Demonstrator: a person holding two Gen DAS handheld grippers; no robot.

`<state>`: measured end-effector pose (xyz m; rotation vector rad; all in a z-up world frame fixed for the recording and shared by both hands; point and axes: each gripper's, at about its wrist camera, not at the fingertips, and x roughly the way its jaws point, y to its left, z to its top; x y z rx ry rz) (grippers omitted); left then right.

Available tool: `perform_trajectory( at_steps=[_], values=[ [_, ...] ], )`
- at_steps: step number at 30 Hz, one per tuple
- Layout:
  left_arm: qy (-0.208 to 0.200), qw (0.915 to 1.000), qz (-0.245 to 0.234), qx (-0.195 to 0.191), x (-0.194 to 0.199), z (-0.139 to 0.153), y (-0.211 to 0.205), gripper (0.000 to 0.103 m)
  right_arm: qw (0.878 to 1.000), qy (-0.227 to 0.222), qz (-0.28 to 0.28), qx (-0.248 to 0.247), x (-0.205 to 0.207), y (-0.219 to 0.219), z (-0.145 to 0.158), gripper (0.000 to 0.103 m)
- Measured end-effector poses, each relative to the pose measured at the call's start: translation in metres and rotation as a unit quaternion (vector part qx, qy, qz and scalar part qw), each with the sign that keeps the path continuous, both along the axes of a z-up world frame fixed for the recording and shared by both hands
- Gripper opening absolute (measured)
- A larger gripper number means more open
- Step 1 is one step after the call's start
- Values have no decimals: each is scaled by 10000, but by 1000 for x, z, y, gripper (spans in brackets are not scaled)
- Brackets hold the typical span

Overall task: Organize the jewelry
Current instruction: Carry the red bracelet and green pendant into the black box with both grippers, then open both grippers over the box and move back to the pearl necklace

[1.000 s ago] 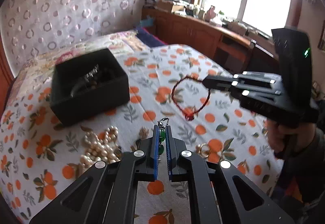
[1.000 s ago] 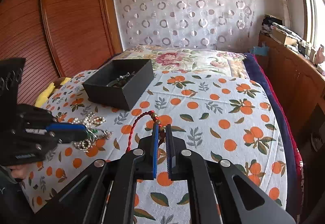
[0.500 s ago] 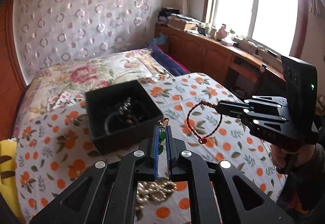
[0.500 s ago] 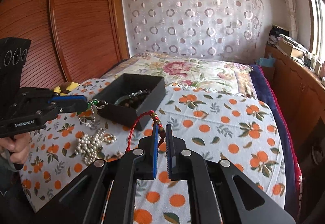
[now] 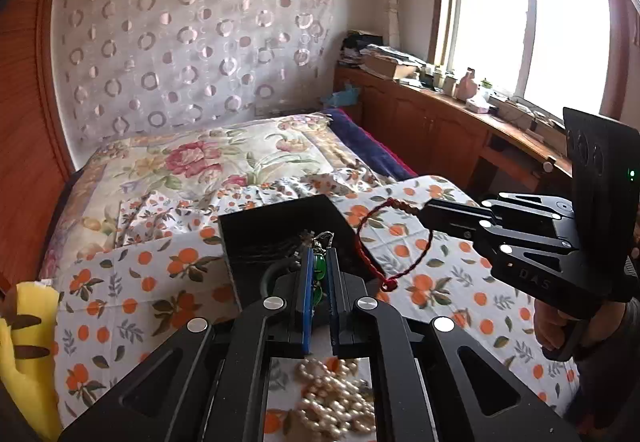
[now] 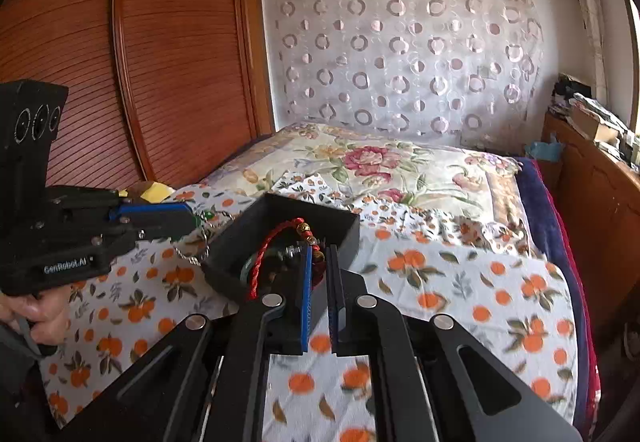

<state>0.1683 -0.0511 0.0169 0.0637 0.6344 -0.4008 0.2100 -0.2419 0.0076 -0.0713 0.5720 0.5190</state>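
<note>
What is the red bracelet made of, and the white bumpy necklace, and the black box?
The red bracelet looks like twisted cord, matte, with a few shiny gold-coloured beads; the right claw pinches it. The white necklace looks like glossy pearl beads, real or plastic I cannot tell. The black box looks like matte cardboard, perhaps plastic, with thin straight walls.

Home bedroom, bed (image 6: 400,169) with floral quilt, slatted wooden wardrobe (image 6: 140,61), sheer curtain (image 5: 192,53), window (image 5: 532,29)

bed (image 6: 460,282) (orange-print sheet), black box (image 6: 340,219), pearls (image 5: 336,402)
</note>
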Motion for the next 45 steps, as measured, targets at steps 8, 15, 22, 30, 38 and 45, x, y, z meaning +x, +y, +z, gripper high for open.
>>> perform_trajectory(
  at_steps=[8,15,22,30,38,45],
  values=[
    [50,9998,211,-44,23,-4,17,5,9998,114,114,-70,29,29,-16,8],
    [81,9996,274,-40,40,-5,21,5,9993,262,259,34,35,34,-37,10],
    [105,9996,247,59,62,-7,14,5,9987,348,336,188,37,28,-43,12],
    [232,9994,229,122,72,-18,6,6,9988,257,207,354,34,17,-38,12],
    [257,9991,308,160,69,-22,9,6,9990,238,194,337,34,16,-37,12],
    [200,9987,451,159,61,-20,20,6,9991,217,185,301,33,15,-36,12]
  ],
)
